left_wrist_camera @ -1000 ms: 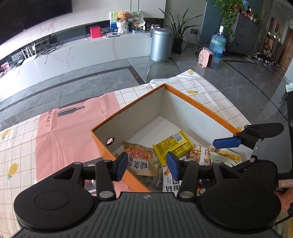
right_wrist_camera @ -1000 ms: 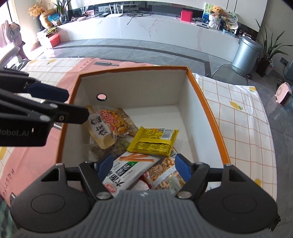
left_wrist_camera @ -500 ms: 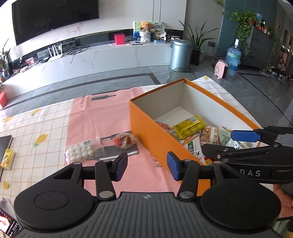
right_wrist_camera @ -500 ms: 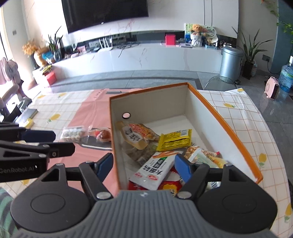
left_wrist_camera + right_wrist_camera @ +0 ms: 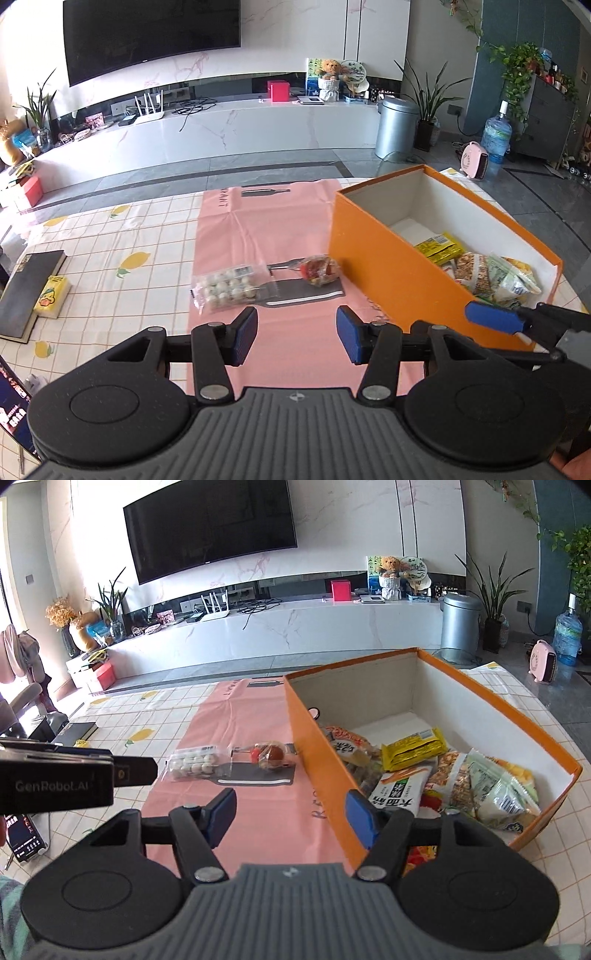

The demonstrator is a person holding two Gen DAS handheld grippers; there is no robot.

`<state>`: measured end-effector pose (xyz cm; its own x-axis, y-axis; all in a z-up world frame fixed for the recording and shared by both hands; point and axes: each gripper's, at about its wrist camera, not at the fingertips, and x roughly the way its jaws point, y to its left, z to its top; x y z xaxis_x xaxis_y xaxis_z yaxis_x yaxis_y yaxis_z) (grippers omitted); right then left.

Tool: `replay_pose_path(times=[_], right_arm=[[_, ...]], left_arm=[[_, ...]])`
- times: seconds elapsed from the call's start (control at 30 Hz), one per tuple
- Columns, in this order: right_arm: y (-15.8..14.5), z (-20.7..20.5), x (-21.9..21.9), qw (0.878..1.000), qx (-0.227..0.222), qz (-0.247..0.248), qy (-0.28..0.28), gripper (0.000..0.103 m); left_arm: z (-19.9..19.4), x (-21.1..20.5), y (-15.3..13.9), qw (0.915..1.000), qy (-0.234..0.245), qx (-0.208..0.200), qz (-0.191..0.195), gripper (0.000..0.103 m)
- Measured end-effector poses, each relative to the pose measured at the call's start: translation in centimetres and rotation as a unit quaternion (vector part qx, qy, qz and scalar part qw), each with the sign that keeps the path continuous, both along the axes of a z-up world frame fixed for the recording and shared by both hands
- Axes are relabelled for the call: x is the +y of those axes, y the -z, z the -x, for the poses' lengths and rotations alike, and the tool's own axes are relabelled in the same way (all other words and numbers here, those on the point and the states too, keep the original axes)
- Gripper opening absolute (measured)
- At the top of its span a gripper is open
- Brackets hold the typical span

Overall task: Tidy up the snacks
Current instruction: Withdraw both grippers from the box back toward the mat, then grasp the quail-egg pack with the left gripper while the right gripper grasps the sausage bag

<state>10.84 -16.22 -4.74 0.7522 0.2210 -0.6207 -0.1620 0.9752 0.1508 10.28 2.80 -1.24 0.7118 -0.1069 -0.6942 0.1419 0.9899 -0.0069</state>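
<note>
We have withdrawn both grippers from the orange box [image 5: 391,273]. The left gripper [image 5: 297,334] stands apart and empty; the right gripper [image 5: 288,816] is closing on nothing. Ahead lie the quail-egg pack [image 5: 229,286] and red snack pouch [image 5: 319,269], next for boxing.

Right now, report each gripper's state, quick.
Left gripper: open, nothing between its pads.
Right gripper: jaws closing, still apart, nothing between them.
</note>
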Motion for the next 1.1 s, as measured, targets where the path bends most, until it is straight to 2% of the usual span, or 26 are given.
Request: replay_pose_path(times=[0.07,0.13,0.27,0.53,0.73,0.87,0.97,1.1], right_arm=[[0.7,-0.2,1.1,1.000,0.008,0.006,-0.009,0.054],[1.1,-0.6,1.9,1.000,0.013,0.014,-0.015,0.054],[2.2,-1.8,2.9,0.999,0.025,0.026,-0.012,0.048],[3.8,-4.4,3.5,0.999,0.033,0.035,-0.014,0.047],[4.8,-7.3,4.9,0.997,0.020,0.057,-0.037,0.047],[5.6,-9.7,6.1,0.996,0.012,0.072,-0.048,0.047],[6.2,-11.3,7.1,0.994,0.004,0.090,-0.057,0.047],[7.3,-12.8,8.0,0.992,0.003,0.109,-0.064,0.047]], left_arm=[[-0.3,0.7,0.5,1.0000,-0.001,0.004,0.000,0.058],[-0.7,1.4,0.9,0.9999,0.001,0.008,0.008,0.058],[-1.8,2.9,2.0,0.9992,0.007,0.021,0.035,0.058],[-3.6,4.8,4.0,0.9966,-0.001,0.043,0.070,0.058],[-6.1,6.1,5.6,0.9972,-0.011,0.052,0.053,0.058],[-8.2,7.7,6.6,0.9962,-0.031,0.053,0.062,0.058],[-9.7,8.6,7.6,0.9957,-0.036,0.059,0.062,0.064],[-11.3,9.3,9.5,0.9945,-0.040,0.079,0.057,0.065]])
